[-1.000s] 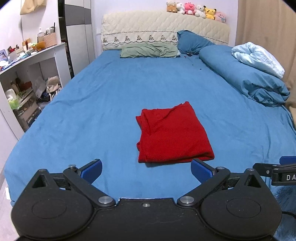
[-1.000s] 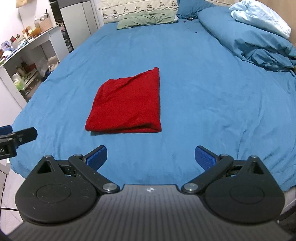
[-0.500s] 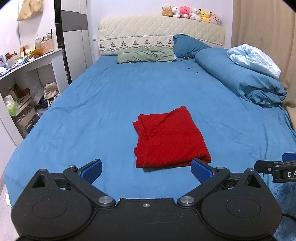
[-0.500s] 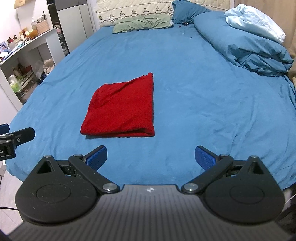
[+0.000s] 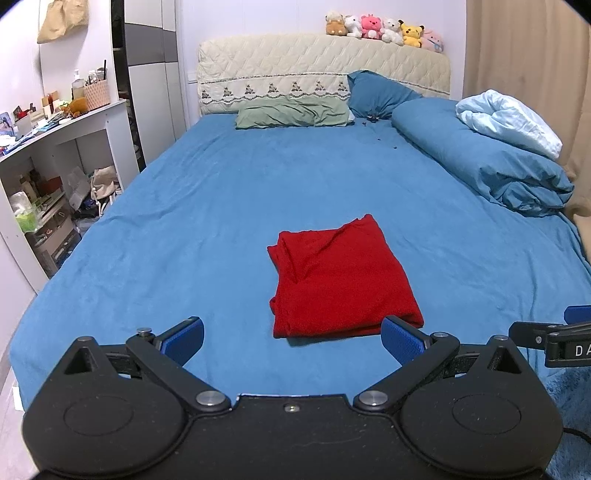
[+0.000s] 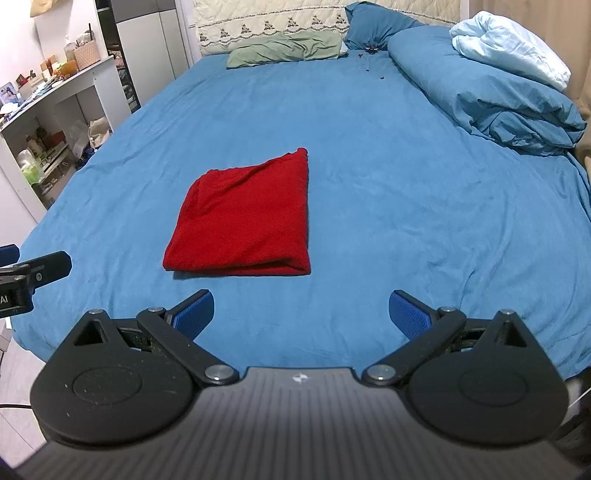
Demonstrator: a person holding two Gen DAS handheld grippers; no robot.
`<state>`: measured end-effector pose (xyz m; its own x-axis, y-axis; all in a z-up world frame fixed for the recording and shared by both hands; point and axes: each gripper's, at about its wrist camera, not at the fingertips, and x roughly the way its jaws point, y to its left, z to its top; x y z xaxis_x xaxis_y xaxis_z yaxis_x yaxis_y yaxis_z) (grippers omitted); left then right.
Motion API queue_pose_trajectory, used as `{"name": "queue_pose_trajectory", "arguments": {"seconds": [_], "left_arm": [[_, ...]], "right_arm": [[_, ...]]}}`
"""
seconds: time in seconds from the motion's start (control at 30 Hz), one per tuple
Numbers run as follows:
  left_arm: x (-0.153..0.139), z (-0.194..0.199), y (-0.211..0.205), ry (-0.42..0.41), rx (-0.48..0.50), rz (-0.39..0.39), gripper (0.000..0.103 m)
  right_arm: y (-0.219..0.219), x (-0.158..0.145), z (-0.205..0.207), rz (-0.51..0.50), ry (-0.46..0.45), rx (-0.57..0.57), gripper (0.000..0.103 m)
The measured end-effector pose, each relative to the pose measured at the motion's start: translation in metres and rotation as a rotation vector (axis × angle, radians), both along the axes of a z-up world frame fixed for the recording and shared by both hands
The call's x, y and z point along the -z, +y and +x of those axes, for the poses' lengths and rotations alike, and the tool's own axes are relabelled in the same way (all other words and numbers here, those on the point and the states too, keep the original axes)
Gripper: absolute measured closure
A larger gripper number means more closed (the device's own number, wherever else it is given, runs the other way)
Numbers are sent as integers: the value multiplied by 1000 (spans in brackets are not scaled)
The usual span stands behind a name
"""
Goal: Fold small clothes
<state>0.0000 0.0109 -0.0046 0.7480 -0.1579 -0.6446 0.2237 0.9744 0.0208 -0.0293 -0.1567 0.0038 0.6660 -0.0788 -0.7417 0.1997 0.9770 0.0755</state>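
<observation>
A red garment (image 5: pixel 341 280) lies folded into a rough square on the blue bed sheet (image 5: pixel 221 206), near the foot of the bed. It also shows in the right wrist view (image 6: pixel 247 218). My left gripper (image 5: pixel 293 341) is open and empty, held back from the garment's near edge. My right gripper (image 6: pixel 301 314) is open and empty, to the right of the garment and short of it. Each gripper's tip shows at the edge of the other's view.
A rolled blue duvet (image 5: pixel 491 158) with a pale blue blanket (image 5: pixel 509 122) lies along the bed's right side. Pillows (image 5: pixel 295 116) and soft toys (image 5: pixel 384 29) are at the headboard. White shelves (image 5: pixel 55 177) with clutter stand to the left of the bed.
Both grippers have pulled back and risen a little, so the garment sits farther away in both views. The garment itself has not moved. Both grippers stay open.
</observation>
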Motion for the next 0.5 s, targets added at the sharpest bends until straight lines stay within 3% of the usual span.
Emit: {"name": "queue_pose_trajectory", "arguments": {"seconds": [0.5], "left_arm": [[-1,-1,2,-1,2,-10,0]], "right_arm": [[1,-6,1,-13,-8,-3,0]]}}
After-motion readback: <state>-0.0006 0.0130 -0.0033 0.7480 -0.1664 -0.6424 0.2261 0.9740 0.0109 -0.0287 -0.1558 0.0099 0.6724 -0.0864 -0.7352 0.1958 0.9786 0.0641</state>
